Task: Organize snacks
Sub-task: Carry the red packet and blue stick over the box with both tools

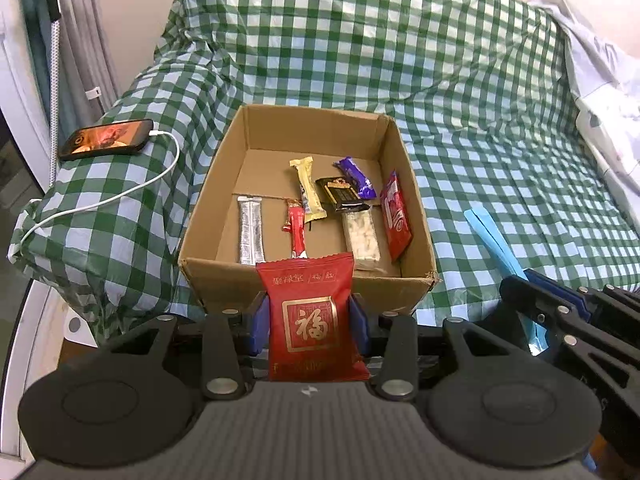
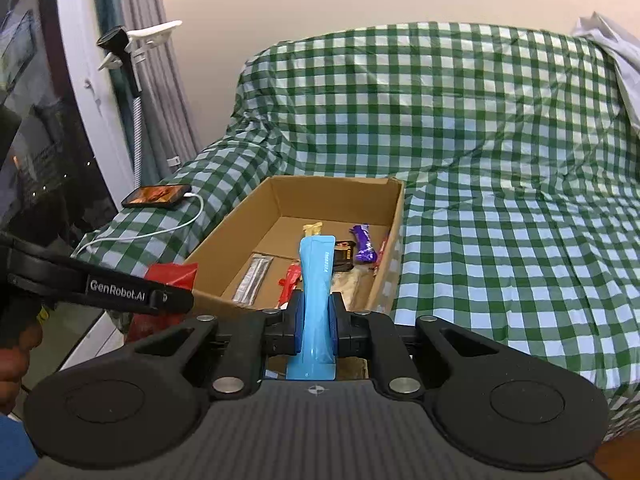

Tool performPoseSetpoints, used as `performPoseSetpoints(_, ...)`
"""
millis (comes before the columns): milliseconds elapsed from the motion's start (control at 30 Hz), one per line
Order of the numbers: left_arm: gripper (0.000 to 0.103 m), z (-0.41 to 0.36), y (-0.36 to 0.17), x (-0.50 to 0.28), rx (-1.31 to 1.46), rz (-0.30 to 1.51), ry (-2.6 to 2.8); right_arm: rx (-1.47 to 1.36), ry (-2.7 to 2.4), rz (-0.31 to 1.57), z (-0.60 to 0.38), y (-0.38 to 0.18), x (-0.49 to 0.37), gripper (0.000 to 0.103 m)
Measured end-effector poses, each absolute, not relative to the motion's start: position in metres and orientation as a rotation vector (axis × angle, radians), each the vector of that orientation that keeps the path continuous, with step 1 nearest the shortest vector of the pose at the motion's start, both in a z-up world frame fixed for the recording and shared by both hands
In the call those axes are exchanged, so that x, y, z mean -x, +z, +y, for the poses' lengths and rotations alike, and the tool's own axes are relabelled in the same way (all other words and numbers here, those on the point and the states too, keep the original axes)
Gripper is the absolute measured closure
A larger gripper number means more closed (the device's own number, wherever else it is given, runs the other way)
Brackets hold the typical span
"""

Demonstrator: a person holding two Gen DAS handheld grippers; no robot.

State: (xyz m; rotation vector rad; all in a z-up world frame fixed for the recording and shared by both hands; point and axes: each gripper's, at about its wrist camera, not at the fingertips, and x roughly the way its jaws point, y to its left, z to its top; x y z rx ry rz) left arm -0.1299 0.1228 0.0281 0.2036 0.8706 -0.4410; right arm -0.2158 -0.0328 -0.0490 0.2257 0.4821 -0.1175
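Note:
An open cardboard box (image 1: 404, 152) (image 2: 394, 216) sits on the green-checked cloth and holds several wrapped snack bars: silver (image 1: 251, 230), red (image 1: 297, 232), cream (image 1: 309, 190), black (image 1: 340, 194), purple (image 1: 356, 176) and white (image 1: 362, 236). My left gripper (image 1: 307, 322) is shut on a red snack packet (image 1: 308, 312) with a gold character, just in front of the box's near wall. My right gripper (image 2: 316, 322) is shut on a light blue stick pouch (image 2: 317, 284) that stands upright before the box. In the left wrist view the right gripper (image 1: 532, 320) and the blue pouch (image 1: 496, 244) appear at the right.
A phone (image 1: 106, 140) (image 2: 158, 196) with a lit screen lies left of the box, on a white charging cable (image 1: 120, 196). White fabric (image 1: 600, 92) is piled at the far right. A window frame and curtain stand at the left, and a hand (image 2: 14, 360) shows at the left edge.

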Motion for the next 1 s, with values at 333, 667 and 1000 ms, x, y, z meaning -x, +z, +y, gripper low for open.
performPoseSetpoints(333, 0.057, 0.124, 0.030, 0.135, -0.195, 0.857, -0.454, -0.198, -0.125, 0.471, -0.028, -0.044, 0.220, 0.090)
performPoseSetpoints(667, 0.057, 0.121, 0.026, 0.130, -0.199, 0.876, -0.453, -0.205, -0.119, 0.488, -0.038, -0.048, 0.223, 0.090)
performPoseSetpoints(1000, 0.057, 0.124, 0.021, 0.105, -0.192, 0.894, -0.434, -0.209, -0.133, 0.526, -0.046, -0.055, 0.201, 0.090)
